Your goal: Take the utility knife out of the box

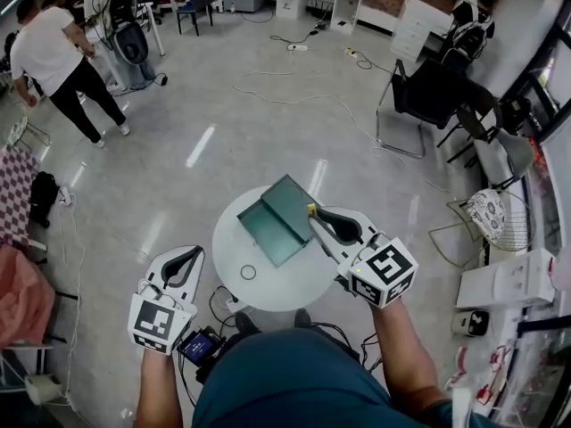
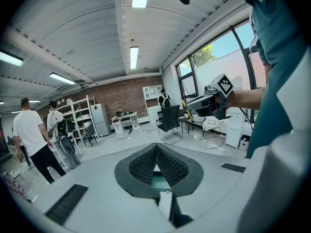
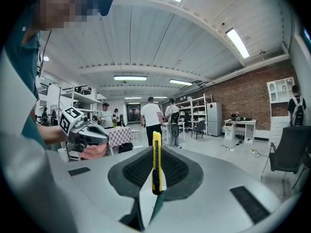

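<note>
In the head view the open green box lies on a round white table. My right gripper hangs over the box's right edge, shut on the yellow utility knife. The right gripper view shows the knife standing upright, pinched between the ribbed pads, clear of the box. My left gripper is off the table's left edge with its jaws meeting and nothing between them. In the left gripper view its pads touch at the tips. My right gripper appears there at the upper right.
A small ring lies on the table near its front. People stand at the far left. Black chairs and a wire basket seat are on the right. Cables run across the grey floor.
</note>
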Action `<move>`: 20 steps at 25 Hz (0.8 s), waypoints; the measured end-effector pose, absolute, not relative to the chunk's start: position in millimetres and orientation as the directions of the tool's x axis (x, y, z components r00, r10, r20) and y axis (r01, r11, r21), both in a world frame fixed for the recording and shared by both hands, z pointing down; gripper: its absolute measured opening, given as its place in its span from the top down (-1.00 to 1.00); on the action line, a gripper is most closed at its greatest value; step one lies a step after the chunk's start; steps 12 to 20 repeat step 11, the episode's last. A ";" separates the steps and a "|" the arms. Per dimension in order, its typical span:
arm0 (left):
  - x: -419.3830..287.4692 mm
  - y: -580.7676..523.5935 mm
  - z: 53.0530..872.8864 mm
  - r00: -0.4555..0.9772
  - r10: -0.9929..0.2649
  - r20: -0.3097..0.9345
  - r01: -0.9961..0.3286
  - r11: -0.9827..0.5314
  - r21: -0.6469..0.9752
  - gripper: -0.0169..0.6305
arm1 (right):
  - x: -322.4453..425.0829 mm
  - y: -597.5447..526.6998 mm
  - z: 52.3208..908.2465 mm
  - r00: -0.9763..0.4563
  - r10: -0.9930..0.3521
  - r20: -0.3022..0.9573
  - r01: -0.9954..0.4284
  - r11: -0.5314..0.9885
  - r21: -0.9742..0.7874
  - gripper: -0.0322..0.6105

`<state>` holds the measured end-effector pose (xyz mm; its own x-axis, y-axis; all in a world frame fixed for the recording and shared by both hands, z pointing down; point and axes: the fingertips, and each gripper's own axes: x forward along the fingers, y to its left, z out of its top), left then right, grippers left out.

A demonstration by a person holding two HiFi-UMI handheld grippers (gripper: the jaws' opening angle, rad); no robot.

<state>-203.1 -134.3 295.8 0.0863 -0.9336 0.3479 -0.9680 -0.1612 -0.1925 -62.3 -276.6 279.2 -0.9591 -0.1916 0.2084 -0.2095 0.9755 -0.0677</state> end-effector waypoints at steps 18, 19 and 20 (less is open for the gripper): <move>-223.9 -136.1 302.9 0.080 -0.936 0.342 -0.960 -0.164 -0.225 0.89 | -77.0 -274.7 292.5 -0.959 -0.190 0.211 -0.207 0.976 -0.063 0.69; -223.9 -136.1 302.9 0.080 -0.936 0.342 -0.960 -0.164 -0.225 0.89 | -77.0 -274.7 292.5 -0.959 -0.190 0.211 -0.207 0.976 -0.063 0.69; -223.9 -136.1 302.9 0.080 -0.936 0.342 -0.960 -0.164 -0.225 0.89 | -77.0 -274.7 292.5 -0.959 -0.190 0.211 -0.207 0.976 -0.063 0.69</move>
